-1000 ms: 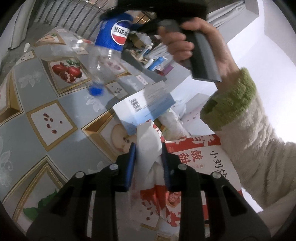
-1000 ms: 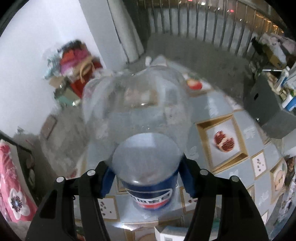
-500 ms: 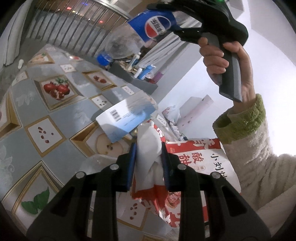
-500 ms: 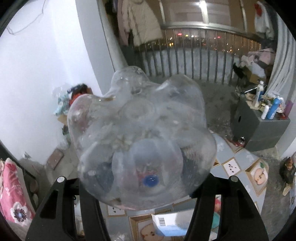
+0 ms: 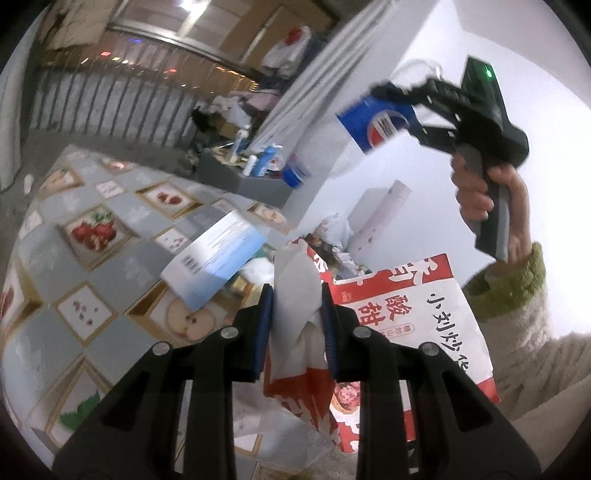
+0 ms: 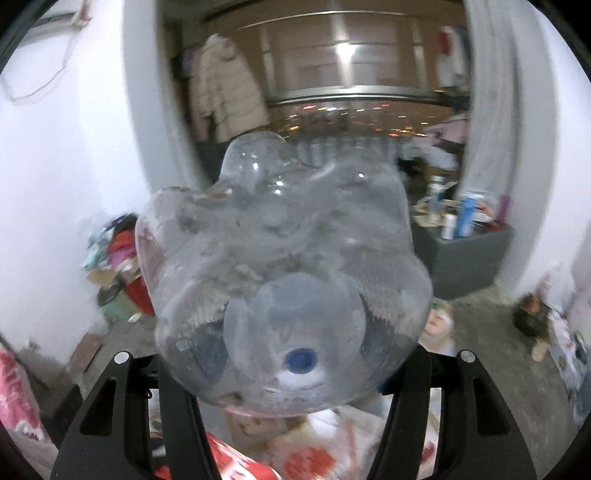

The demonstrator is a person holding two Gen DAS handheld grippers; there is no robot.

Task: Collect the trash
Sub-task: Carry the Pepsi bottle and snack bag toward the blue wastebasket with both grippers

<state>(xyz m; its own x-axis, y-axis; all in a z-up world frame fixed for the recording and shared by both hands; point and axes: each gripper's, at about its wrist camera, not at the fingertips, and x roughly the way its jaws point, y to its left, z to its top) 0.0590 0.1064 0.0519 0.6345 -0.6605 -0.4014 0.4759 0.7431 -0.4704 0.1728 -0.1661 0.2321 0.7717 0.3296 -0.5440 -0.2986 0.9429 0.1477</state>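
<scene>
white wall (image 5: 461, 33), fruit-patterned floor covering (image 5: 92, 236), railing (image 5: 110, 99)

You're in a cluttered home: fruit-patterned tablecloth (image 5: 92, 258) lower left, hanging coat (image 6: 225, 92) upper centre, toiletry bottles (image 5: 258, 158) at centre.

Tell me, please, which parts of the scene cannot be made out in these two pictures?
- Right wrist view: the clear bottle hides the right tool's tips.
- Left wrist view: bottle body blurred; only its blue label reads.
- Left wrist view: the bag's inside is hidden behind its pinched edge in the left tool.
</scene>
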